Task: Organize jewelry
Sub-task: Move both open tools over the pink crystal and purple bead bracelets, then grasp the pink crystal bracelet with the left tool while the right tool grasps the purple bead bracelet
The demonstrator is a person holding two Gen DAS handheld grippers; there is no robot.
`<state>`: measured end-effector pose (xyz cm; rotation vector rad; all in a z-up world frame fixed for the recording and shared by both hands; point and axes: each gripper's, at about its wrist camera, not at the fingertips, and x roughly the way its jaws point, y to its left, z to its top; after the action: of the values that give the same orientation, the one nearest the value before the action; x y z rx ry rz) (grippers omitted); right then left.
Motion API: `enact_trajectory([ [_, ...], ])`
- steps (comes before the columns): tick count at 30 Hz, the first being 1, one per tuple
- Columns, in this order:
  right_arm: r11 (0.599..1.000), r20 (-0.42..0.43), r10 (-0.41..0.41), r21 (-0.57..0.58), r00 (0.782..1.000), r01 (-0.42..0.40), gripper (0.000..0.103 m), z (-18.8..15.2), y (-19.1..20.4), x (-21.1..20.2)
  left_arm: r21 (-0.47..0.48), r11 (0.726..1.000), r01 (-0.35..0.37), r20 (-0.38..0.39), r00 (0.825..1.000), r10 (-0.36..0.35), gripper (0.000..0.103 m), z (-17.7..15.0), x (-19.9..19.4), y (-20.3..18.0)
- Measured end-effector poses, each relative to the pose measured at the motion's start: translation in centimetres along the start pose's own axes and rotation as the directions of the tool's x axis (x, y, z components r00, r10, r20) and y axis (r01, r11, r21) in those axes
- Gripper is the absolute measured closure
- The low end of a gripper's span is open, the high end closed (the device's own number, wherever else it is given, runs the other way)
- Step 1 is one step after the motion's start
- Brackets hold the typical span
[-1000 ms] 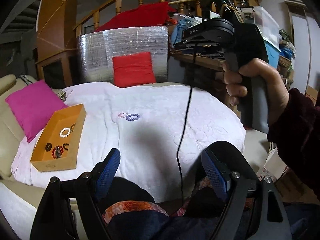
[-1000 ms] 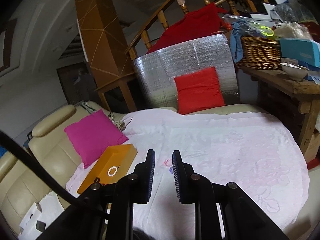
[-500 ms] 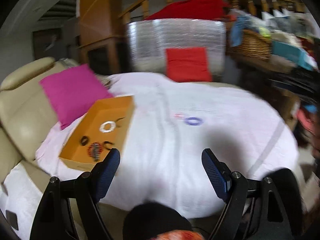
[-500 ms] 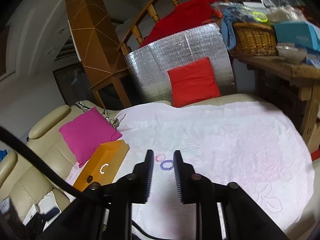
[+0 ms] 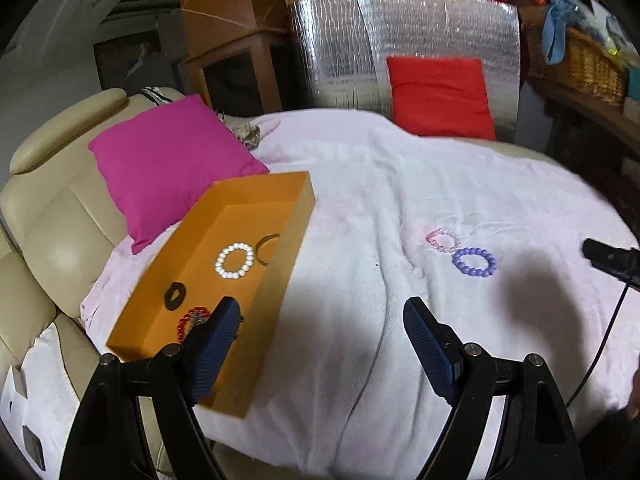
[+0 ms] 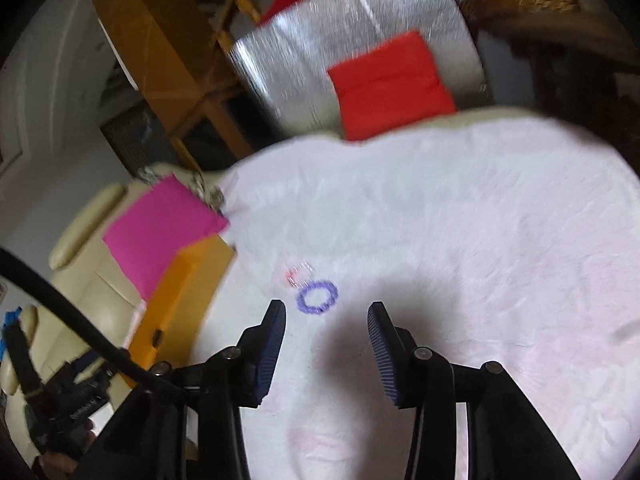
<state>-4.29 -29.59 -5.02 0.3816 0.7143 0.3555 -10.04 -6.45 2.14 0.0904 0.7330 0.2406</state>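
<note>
An orange box (image 5: 280,248) lies on the white cloth at the left. It holds a white bead bracelet (image 5: 234,261), a black ring, a red bead piece and a thin bangle. A purple bead bracelet (image 5: 474,262) and a pink one (image 5: 442,240) lie on the cloth to the right of it. My left gripper (image 5: 320,340) is open and empty, above the cloth beside the box. My right gripper (image 6: 326,354) is open and empty, just short of the purple bracelet (image 6: 317,297) and the pink bracelet (image 6: 299,274). The box's side (image 6: 180,300) shows at its left.
A magenta cushion (image 5: 168,160) leans behind the box on the cream sofa (image 5: 48,208). A red cushion (image 5: 440,96) rests against a silver foil panel (image 5: 400,40) at the back. A wicker basket (image 5: 588,60) stands on a wooden shelf at the right.
My right gripper has opened and come down close to the purple and pink bracelets. My left gripper has swung left and nearer to the orange box, staying open.
</note>
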Motion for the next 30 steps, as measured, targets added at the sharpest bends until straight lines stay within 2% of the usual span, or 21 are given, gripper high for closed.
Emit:
enact_trajectory([
  [2, 1.0, -0.037, 0.015, -0.006, 0.999, -0.016, 0.063, 0.5, 0.0, 2.8, 0.009, 1.0, -0.009, -0.028, 1.0, 0.009, 0.019, 0.4, 1.4, -0.8],
  [10, 0.993, -0.163, -0.08, -0.103, 0.983, 0.063, 0.063, 1.9, 1.6, 10.9, 0.035, 0.999, -0.041, -0.079, 0.996, 0.044, 0.019, 1.7, 5.3, -2.8],
  [14, 0.984, -0.257, -0.135, -0.147, 0.957, 0.1, 0.064, 1.5, 1.6, 14.1, 0.053, 0.997, -0.056, -0.088, 0.994, 0.06, 0.019, 2.4, 6.8, -3.5],
  [15, 0.982, -0.279, -0.149, -0.156, 0.949, 0.108, 0.068, 1.2, 1.5, 14.7, 0.056, 0.997, -0.058, -0.087, 0.994, 0.062, 0.019, 2.7, 7.1, -3.7],
  [16, 0.977, -0.283, -0.17, -0.175, 0.944, 0.123, 0.079, 0.9, 1.5, 14.9, 0.06, 0.997, -0.058, -0.086, 0.994, 0.063, 0.019, 2.9, 7.4, -3.9],
  [18, 0.97, -0.274, -0.179, -0.211, 0.945, 0.123, 0.087, 0.7, 1.8, 14.6, 0.064, 0.997, -0.052, -0.084, 0.995, 0.057, 0.019, 3.5, 8.2, -4.5],
  [19, 0.968, -0.278, -0.173, -0.223, 0.945, 0.111, 0.1, 0.6, 1.9, 14.4, 0.065, 0.997, -0.05, -0.085, 0.995, 0.056, 0.019, 3.8, 8.5, -4.8],
  [22, 0.953, -0.259, -0.229, -0.254, 0.938, 0.163, 0.102, 0.5, 1.3, 13.6, 0.071, 0.997, -0.018, -0.096, 0.995, 0.025, 0.019, 4.5, 9.7, -6.0],
  [27, 0.977, -0.266, -0.21, -0.095, 0.941, 0.191, 0.102, 1.8, -3.0, 11.4, 0.082, 0.996, 0.036, -0.14, 0.99, -0.025, 0.019, 5.2, 12.5, -8.5],
  [30, 0.985, -0.269, -0.164, -0.001, 0.949, 0.17, 0.102, 2.5, -4.9, 10.2, 0.09, 0.995, 0.042, -0.158, 0.987, -0.027, 0.019, 5.4, 14.0, -9.9],
])
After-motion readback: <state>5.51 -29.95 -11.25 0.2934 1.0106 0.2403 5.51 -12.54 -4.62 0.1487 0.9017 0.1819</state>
